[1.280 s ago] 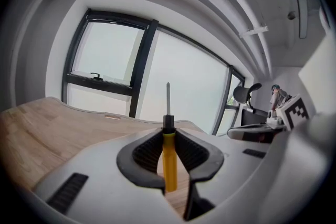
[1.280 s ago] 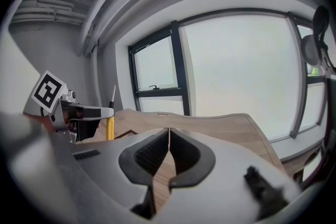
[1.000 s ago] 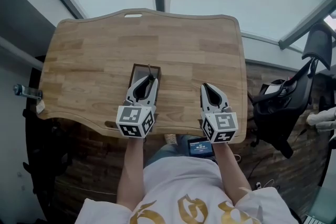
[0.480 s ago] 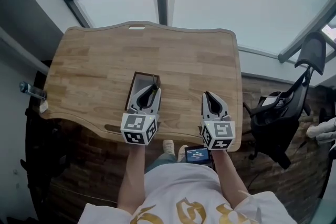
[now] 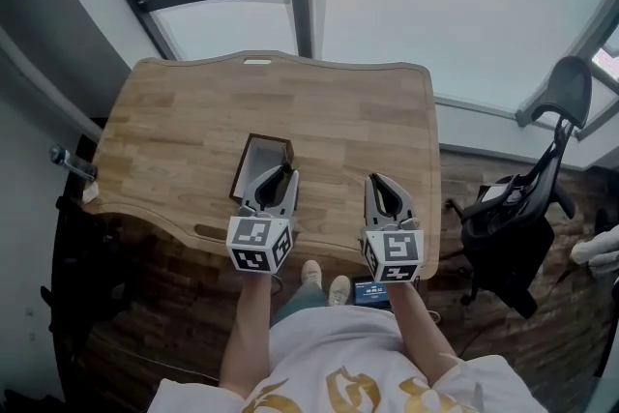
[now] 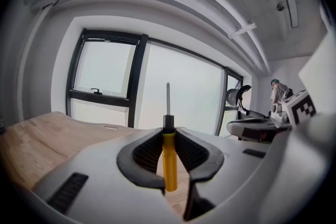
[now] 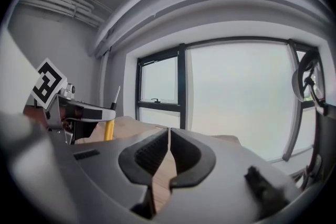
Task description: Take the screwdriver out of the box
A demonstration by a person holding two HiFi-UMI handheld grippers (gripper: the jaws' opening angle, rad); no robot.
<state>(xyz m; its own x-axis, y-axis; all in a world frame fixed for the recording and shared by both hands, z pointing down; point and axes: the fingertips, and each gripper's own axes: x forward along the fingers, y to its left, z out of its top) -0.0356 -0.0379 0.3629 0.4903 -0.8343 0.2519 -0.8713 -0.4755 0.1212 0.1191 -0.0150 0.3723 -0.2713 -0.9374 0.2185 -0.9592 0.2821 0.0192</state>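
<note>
Room: tall windows [image 5: 406,5] stand behind a wooden surface [image 5: 338,111], with a black chair [image 5: 513,227] to the right.
Head view: a dark open box [image 5: 259,153] lies left of the surface's middle. The left gripper [image 5: 280,175] overlaps its near end. The right gripper [image 5: 377,185] is beside it, over bare wood.
Left gripper view: the jaws are clamped on the yellow handle of the screwdriver [image 6: 169,160]. It is upright with the shaft pointing up, and its lower end hangs free.
Right gripper view: the jaws are drawn together with nothing between them.

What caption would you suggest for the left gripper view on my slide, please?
Left gripper holding a yellow-handled screwdriver upright between its jaws, shaft pointing up against the bright window.
</note>
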